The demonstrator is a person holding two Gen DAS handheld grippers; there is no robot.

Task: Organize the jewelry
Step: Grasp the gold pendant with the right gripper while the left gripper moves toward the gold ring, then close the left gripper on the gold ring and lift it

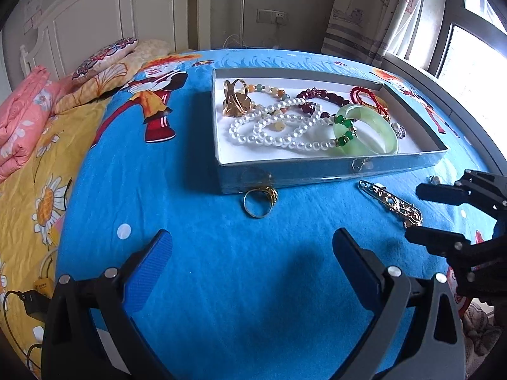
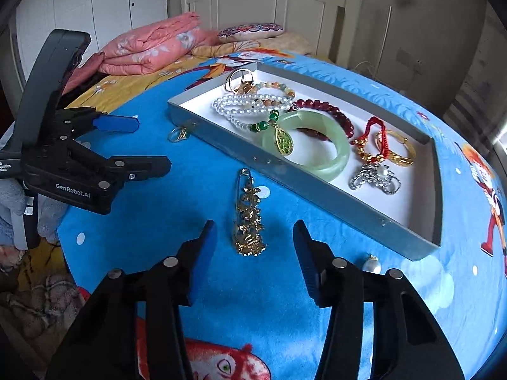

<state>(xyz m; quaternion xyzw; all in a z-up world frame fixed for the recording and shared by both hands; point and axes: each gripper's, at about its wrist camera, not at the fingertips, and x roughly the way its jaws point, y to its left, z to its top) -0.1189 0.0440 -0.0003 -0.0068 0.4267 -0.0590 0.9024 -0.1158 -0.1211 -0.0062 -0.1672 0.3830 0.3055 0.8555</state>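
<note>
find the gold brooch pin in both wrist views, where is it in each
Left wrist: gold brooch pin lies right of centre on the blue cover, before the tray.
Right wrist: it lies low centre, ahead of the open right gripper.
Shared landmark: the jade bangle in the tray.

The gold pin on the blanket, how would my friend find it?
Find the grey tray on the blue blanket. Just outside its near wall lies the long gold pin, between the right claw tips. Its leafy gold ornament sets it apart from the little ring and pearl.
</note>
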